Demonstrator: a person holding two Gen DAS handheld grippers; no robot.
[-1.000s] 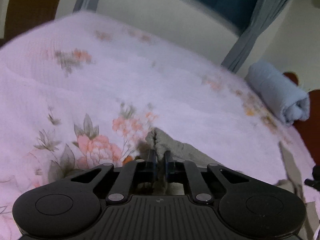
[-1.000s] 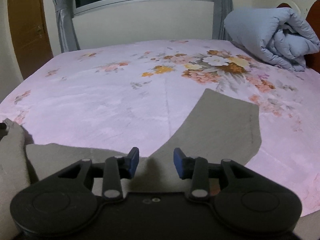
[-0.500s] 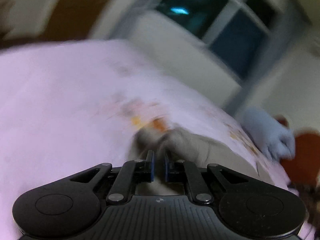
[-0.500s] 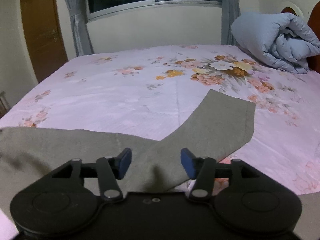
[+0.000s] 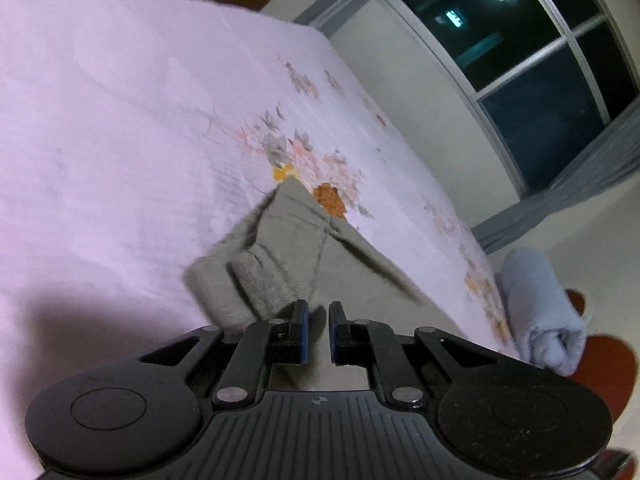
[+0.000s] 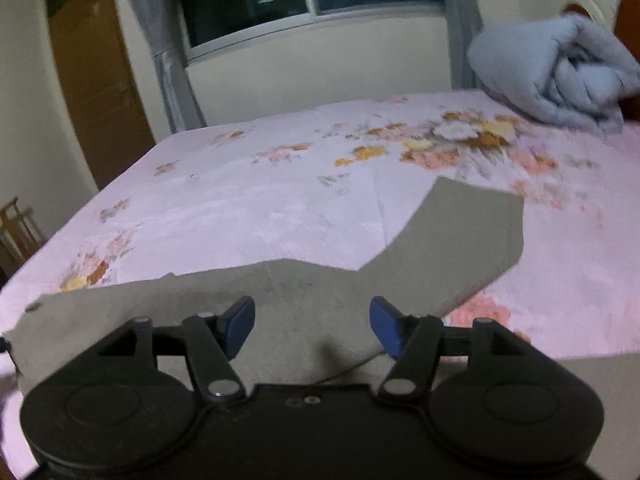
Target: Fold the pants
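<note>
Grey-beige pants [image 6: 304, 292] lie on a pink floral bed sheet [image 6: 260, 208], one leg stretching to the far right and the rest spread to the left. My right gripper [image 6: 312, 326] hovers over them, jaws wide open and empty. In the left wrist view the pants' bunched end [image 5: 288, 248] lies just ahead of my left gripper [image 5: 318, 330]. Its jaws stand a narrow gap apart with no cloth between them.
A rolled pale blue duvet [image 6: 560, 76] lies at the bed's far right corner; it also shows in the left wrist view [image 5: 536, 312]. A window with grey curtains [image 6: 168, 48] and a wooden door [image 6: 96, 80] stand beyond the bed.
My left gripper, shut on the pants' end a second ago, swung across the bed and let the cloth go. My right gripper opened wider and rose a little over the pants.
</note>
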